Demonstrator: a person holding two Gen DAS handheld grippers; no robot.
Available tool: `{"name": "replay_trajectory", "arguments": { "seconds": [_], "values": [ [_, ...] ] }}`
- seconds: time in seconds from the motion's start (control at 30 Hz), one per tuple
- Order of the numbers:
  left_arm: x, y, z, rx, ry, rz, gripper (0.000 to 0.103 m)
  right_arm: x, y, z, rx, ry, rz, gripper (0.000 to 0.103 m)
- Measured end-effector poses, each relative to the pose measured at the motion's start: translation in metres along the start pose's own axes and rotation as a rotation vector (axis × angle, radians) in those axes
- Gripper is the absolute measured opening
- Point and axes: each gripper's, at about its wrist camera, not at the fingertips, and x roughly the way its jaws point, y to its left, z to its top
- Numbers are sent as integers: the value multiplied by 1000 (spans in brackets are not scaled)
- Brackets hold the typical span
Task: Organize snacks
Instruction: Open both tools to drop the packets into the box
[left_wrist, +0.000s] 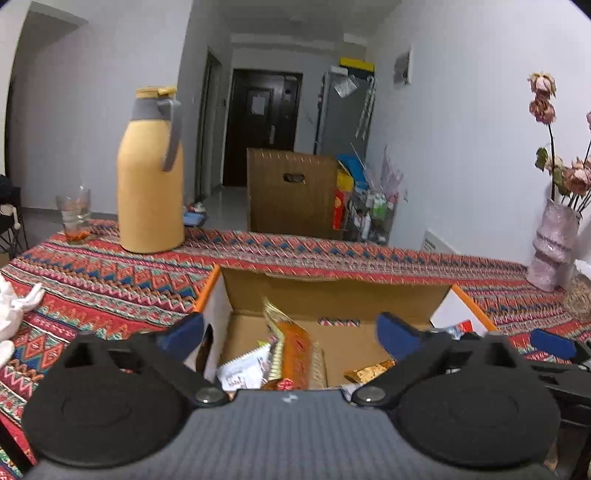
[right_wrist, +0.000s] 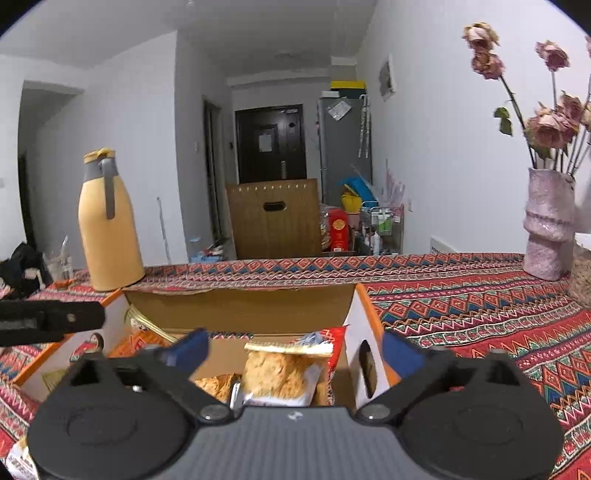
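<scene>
Both grippers hang over an open cardboard box (left_wrist: 332, 291) that sits on a table covered by a patterned red cloth (left_wrist: 110, 273). The left gripper (left_wrist: 291, 330) has its jaws wide apart, blue fingertips (left_wrist: 183, 332) spread to either side of the box's inside, and nothing sits between them. Below it, in the box, lie several snacks: an orange packet (left_wrist: 299, 354) standing tilted near the middle, a white packet (left_wrist: 243, 371) just left of it, and a gold wrapper (left_wrist: 369, 371) toward the right. The right gripper (right_wrist: 291, 349) also has its jaws spread wide and grips nothing; its left tip is over the box and its right tip (right_wrist: 400, 354) stands outside the box's right wall (right_wrist: 364, 332), which has a hand slot. Between and below these tips a clear bag of pale puffed snacks (right_wrist: 280, 376) leans upright in the box, with a red packet (right_wrist: 336, 343) just behind it at the right wall. In the right wrist view part of the left gripper shows as a dark bar at the left edge, over the box's left side. Beyond the box a yellow thermos (left_wrist: 149, 184) with a grey handle stands on the cloth, with a glass (left_wrist: 74, 214) to its left. A pink vase (right_wrist: 546, 229) of dried roses stands at the table's far right, well apart from the box.
</scene>
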Motion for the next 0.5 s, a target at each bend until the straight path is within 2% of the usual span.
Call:
{"name": "replay_trajectory", "arguments": {
  "seconds": [0.27, 0.5],
  "values": [
    [3, -1, 1, 0, 25, 18, 103, -3, -6, 1, 30, -1, -10, 103],
    [-10, -6, 7, 6, 1, 25, 103, -20, -7, 11, 50, -34, 4, 103]
  ]
}}
